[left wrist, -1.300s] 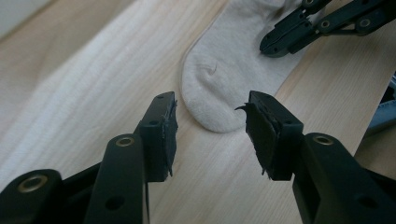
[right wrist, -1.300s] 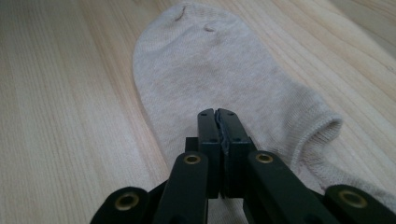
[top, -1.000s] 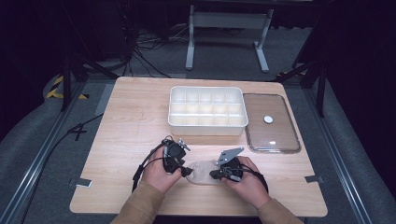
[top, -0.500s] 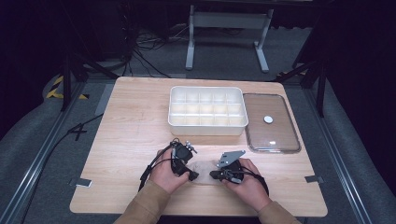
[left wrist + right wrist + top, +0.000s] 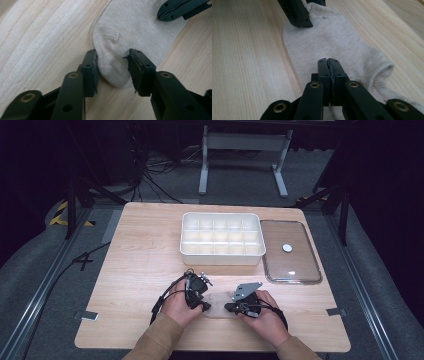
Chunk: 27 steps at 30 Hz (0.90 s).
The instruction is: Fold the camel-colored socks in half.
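The pale sock (image 5: 130, 27) is lying flat on the counter (image 5: 135, 265) at lower centre of the high view; the left gripper (image 5: 113, 66) is straddling its toe end, jaws having just been closing, pads at the fabric's edges but seemingly not yet pinching, while the right gripper (image 5: 328, 65) is resting pressed together on the cloth near the cuff. To grip well, the left jaws are best closing squarely on the toe through both layers while the right is pinning the sock. No brand, label or writing is showing.
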### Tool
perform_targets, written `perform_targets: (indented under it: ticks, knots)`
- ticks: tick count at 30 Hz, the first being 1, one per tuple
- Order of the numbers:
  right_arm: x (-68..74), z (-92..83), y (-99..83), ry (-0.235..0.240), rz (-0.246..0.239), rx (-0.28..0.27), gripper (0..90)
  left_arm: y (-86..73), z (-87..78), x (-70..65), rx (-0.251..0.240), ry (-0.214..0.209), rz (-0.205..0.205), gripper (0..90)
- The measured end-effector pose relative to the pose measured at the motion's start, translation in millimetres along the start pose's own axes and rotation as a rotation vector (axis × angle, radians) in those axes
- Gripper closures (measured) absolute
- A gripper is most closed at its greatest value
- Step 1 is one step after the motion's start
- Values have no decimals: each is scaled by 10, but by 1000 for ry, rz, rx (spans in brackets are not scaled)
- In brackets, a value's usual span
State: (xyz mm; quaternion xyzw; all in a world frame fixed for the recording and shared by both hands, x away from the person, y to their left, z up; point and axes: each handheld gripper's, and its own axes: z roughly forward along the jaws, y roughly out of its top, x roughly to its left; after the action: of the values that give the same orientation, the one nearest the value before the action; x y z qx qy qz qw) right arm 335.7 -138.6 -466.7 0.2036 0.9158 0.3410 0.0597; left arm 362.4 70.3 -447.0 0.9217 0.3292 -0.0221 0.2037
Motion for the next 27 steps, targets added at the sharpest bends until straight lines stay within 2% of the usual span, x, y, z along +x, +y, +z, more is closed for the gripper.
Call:
perform_targets:
  ticks: [1, 5, 6, 8, 12, 15, 19, 22, 27]
  knots:
    - [0, -1, -1, -1, -1, 0, 894, 0, 4, -3, -4, -1, 0, 659]
    - [9, -2, -6, -8, -5, -2, 893, -11, 10, 6, -13, -16, -12, 771]
    - [9, -1, -9, -4, -2, -6, 892, -13, 6, 7, -12, -20, -27, 790]
    - [4, -7, -21, -4, 16, -12, 880, -19, -1, 16, -18, -21, -27, 825]
    - [19, -30, -19, -17, 12, -13, 857, -14, -8, 12, -16, -30, -27, 837]
    - [13, -102, 4, -36, 20, -49, 863, -11, -49, 6, -9, -41, -22, 839]
    - [-54, -118, -32, -71, 39, -29, 863, -5, -156, -31, -16, -39, -27, 843]
    - [-74, -78, -54, -48, 51, -3, 863, 1, -236, -64, -28, -41, -18, 844]
    - [-42, -48, -22, -36, 19, 12, 877, 1, -337, -102, -51, -47, -3, 844]
